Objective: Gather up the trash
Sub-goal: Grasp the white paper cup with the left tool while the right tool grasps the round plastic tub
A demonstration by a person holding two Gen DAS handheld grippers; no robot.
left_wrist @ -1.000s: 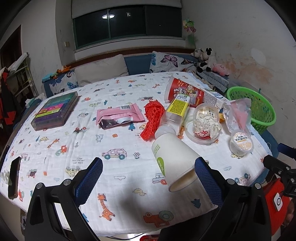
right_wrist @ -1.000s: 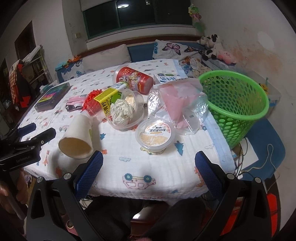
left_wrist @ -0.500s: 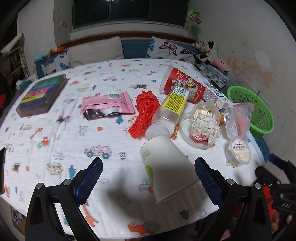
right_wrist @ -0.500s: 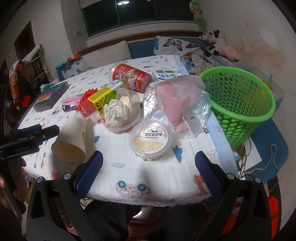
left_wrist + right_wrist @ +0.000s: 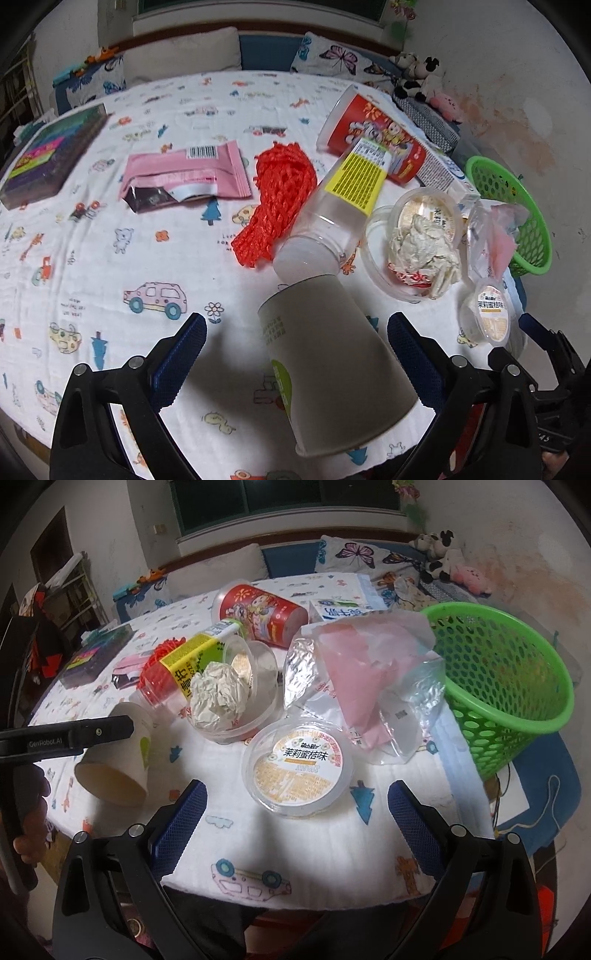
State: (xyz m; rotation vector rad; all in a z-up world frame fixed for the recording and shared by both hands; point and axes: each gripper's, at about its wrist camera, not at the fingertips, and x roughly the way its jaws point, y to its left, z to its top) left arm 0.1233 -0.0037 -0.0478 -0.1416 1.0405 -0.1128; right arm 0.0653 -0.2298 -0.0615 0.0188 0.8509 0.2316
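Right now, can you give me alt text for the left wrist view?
The open left gripper straddles a white paper cup lying on its side on a cartoon-print tablecloth. Beyond lie a plastic bottle, red mesh netting and a pink wrapper.

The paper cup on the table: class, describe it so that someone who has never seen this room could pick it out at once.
Start at the round table under its cartoon-print cloth and look along the near edge, left of the green basket. There the paper cup lies on its side between the open left gripper's fingers, its base against a clear bottle. It is the only plain whitish paper thing, with a green mark on its side.
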